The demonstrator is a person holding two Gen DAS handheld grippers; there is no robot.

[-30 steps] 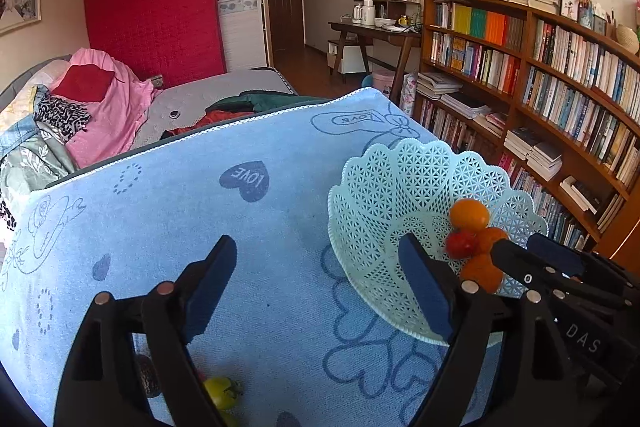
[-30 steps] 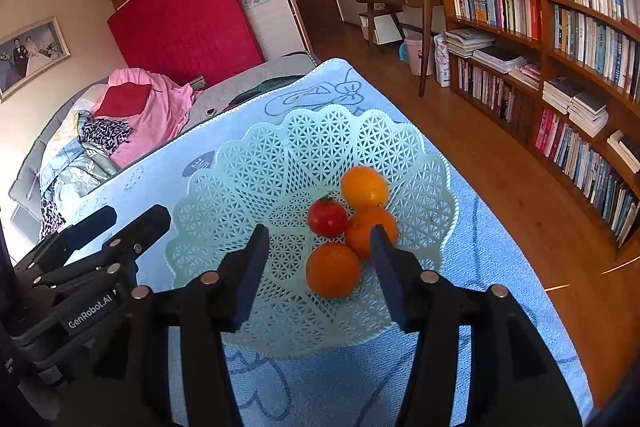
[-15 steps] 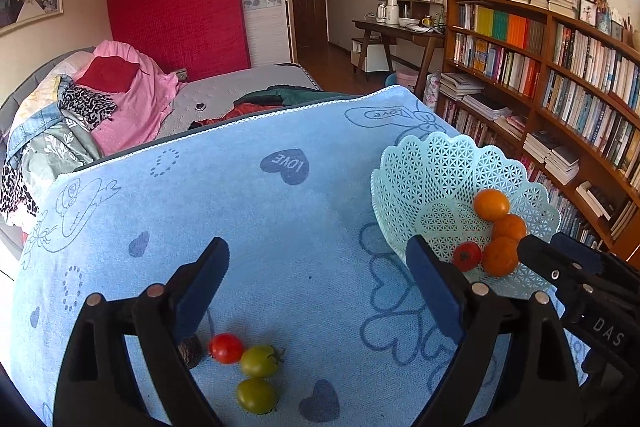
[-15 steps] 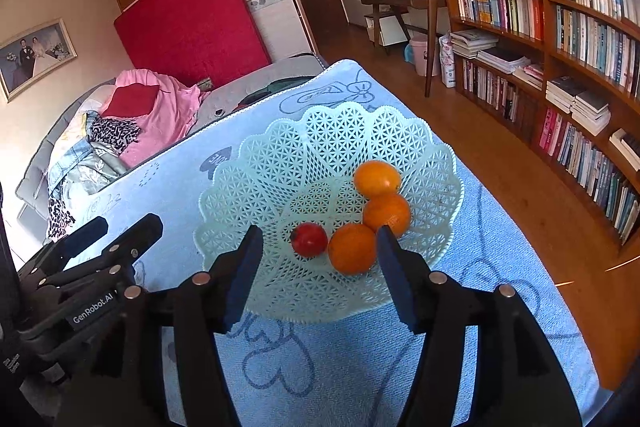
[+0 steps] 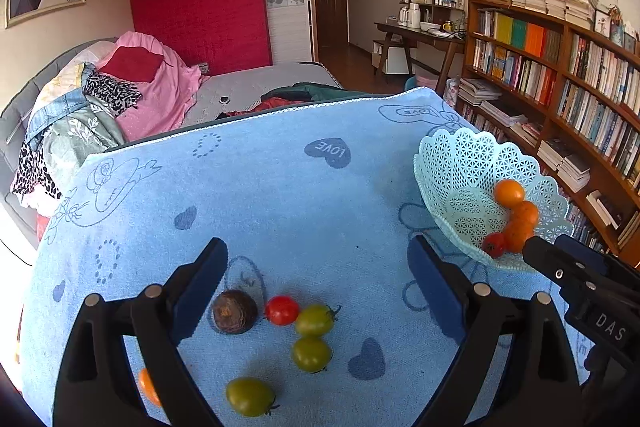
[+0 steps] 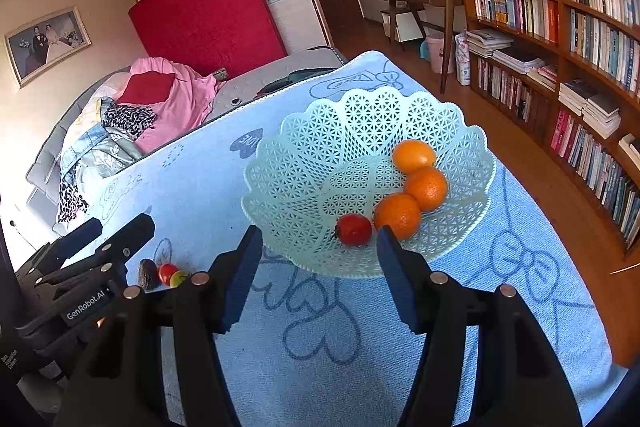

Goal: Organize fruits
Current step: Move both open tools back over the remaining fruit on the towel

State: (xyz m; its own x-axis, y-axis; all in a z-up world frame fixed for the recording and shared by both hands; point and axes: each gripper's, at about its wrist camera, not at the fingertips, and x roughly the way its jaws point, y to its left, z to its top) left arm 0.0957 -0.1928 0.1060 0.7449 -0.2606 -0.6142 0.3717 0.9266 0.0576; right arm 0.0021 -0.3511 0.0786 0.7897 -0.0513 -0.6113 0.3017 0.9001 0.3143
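Observation:
A pale green lattice basket holds three oranges and a red tomato. My right gripper is open and empty, just short of the basket's near rim. On the blue towel lie a dark brown fruit, a red tomato, three green tomatoes and an orange half hidden by a finger. My left gripper is open and empty above these loose fruits.
The towel-covered table ends at the right above a wooden floor. Bookshelves stand to the right, a bed with clothes lies behind. The right gripper's body shows beside the basket.
Both grippers have drawn back from the basket. The left one swung left, bringing the loose fruits on the towel into full view. Both jaws stay open.

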